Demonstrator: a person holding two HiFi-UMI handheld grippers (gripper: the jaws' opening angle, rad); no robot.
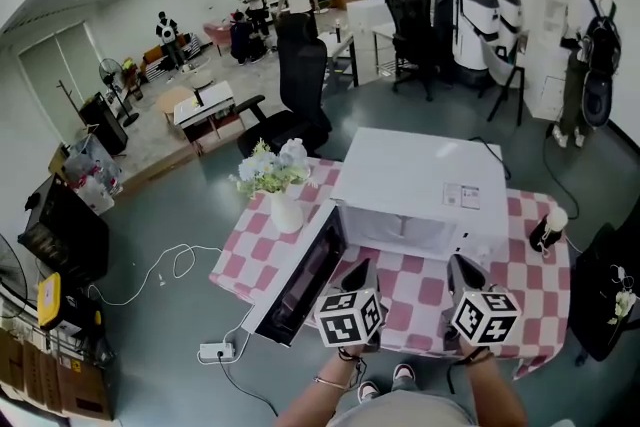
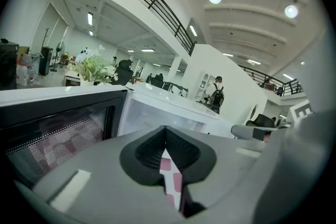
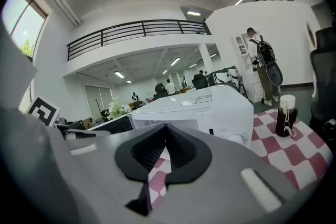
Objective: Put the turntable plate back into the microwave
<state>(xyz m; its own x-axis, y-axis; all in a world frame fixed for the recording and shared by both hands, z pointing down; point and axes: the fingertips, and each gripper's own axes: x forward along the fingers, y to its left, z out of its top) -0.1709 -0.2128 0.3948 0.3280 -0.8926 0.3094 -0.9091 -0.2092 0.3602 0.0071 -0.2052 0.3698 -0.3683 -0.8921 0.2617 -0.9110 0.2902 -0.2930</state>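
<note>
A white microwave (image 1: 420, 183) stands on a table with a pink-and-white checked cloth (image 1: 420, 290). Its dark-windowed door (image 1: 300, 280) hangs open to the left. The cavity (image 1: 400, 233) faces me, and I cannot make out a turntable plate in any view. My left gripper (image 1: 359, 267) is held above the table's near edge in front of the open door, jaws shut with nothing between them (image 2: 166, 129). My right gripper (image 1: 460, 263) hovers beside it, in front of the microwave's control side. It is also shut and empty (image 3: 167, 128). Both point roughly level at the microwave (image 3: 199, 107).
A white vase of flowers (image 1: 282, 183) stands at the table's far left corner. A dark bottle with a white cap (image 1: 547, 231) is at the right edge. A power strip and cable (image 1: 215, 351) lie on the floor at left. A black chair (image 1: 605, 300) is at the right.
</note>
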